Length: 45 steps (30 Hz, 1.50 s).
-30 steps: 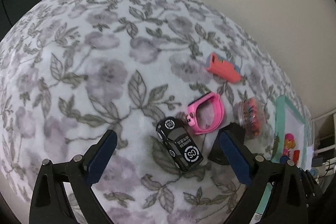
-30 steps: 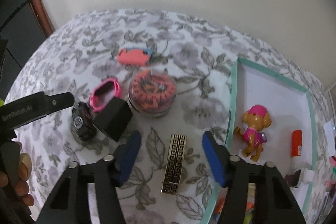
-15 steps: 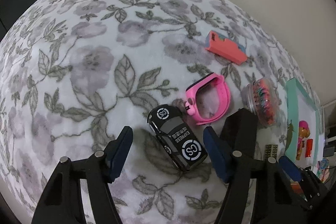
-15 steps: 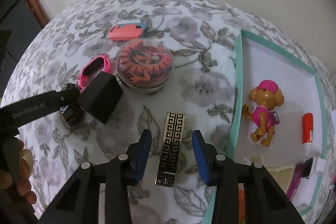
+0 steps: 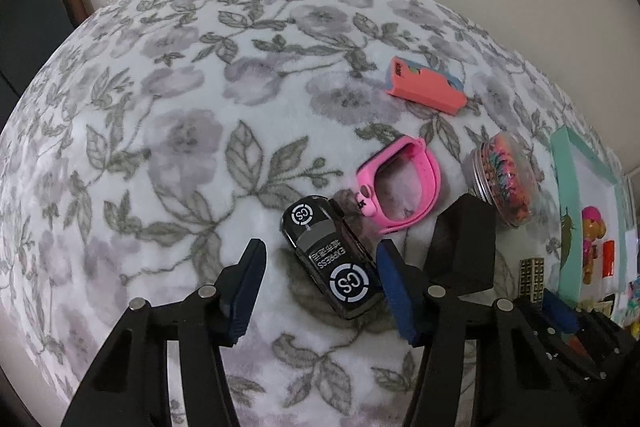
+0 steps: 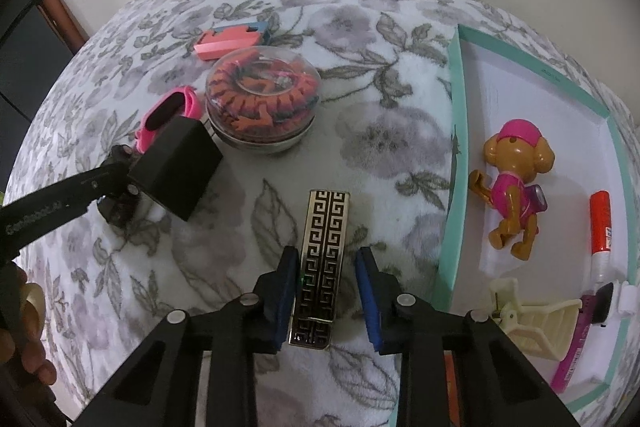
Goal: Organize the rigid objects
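Observation:
A black toy car (image 5: 330,259) with white "CS" circles lies on the floral cloth, between the fingers of my left gripper (image 5: 320,287), which is open around its near end. A black and gold patterned bar (image 6: 323,263) lies between the fingers of my right gripper (image 6: 326,291), which is open around its near half with small gaps on both sides. A teal-rimmed white tray (image 6: 456,131) sits to the right and holds a pink and brown toy dog (image 6: 516,183), a red and white tube (image 6: 602,227) and a cream clip (image 6: 532,319).
A pink watch band (image 5: 404,183), a black box (image 5: 464,247), a round clear jar of colourful bands (image 6: 262,103) and a coral block (image 5: 424,89) lie near the car. The left gripper's arm (image 6: 60,203) reaches in at the left of the right wrist view.
Both grippers have moved forward and down and narrowed. The left now brackets the toy car. The right now brackets the patterned bar.

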Each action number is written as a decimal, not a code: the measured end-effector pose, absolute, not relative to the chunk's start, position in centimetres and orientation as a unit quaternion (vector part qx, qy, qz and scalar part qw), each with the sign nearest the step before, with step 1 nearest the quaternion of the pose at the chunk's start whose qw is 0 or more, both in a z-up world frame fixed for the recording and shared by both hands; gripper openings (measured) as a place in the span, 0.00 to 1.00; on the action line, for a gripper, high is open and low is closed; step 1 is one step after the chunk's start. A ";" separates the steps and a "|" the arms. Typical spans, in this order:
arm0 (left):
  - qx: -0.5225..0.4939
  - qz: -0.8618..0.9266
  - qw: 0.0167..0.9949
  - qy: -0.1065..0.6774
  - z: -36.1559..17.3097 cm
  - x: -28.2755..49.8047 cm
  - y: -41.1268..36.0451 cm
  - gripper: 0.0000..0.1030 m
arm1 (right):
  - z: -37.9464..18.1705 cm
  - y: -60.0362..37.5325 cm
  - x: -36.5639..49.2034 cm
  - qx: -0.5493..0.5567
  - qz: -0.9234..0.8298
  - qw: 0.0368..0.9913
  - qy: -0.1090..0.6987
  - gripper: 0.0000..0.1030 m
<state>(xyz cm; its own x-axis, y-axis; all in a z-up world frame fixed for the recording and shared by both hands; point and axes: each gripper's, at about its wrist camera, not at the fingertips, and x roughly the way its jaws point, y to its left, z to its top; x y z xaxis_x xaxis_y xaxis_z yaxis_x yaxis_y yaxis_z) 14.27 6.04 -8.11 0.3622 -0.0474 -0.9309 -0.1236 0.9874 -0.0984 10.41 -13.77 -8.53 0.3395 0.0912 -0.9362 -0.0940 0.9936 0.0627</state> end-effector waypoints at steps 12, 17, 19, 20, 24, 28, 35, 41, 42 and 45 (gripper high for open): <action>-0.068 0.023 0.827 0.558 -9.0 14.5 5.3 0.51 | -8.7 -12.9 10.3 -0.029 0.043 0.826 0.562 0.30; -0.063 0.020 0.828 0.557 -8.7 14.3 5.2 0.44 | -8.7 -12.6 10.2 -0.033 0.044 0.829 0.557 0.24; -0.072 0.022 0.827 0.558 -8.5 14.3 5.5 0.44 | -8.7 -12.9 10.2 -0.020 0.046 0.828 0.558 0.23; -0.075 0.024 0.826 0.557 -8.5 14.2 5.7 0.42 | -8.7 -13.2 10.2 -0.009 0.048 0.828 0.559 0.23; -0.094 0.029 0.825 0.556 -8.1 14.0 6.3 0.42 | -8.5 -14.3 10.4 0.030 0.054 0.826 0.560 0.22; -0.100 0.032 0.828 0.550 -7.6 13.9 6.5 0.39 | -8.3 -14.7 10.4 0.061 0.070 0.823 0.561 0.22; -0.111 0.034 0.839 0.532 -5.7 13.6 6.8 0.39 | -6.9 -15.3 10.3 0.106 0.087 0.826 0.546 0.22; -0.116 0.027 0.860 0.496 -2.0 13.1 6.4 0.39 | -3.6 -16.5 10.2 0.140 0.088 0.845 0.509 0.22; -0.116 0.023 0.866 0.487 -1.0 13.0 6.2 0.39 | -2.9 -16.8 10.1 0.147 0.090 0.849 0.500 0.22; -0.118 0.006 0.880 0.460 1.9 12.8 5.1 0.39 | -0.4 -18.3 9.8 0.173 0.089 0.862 0.468 0.22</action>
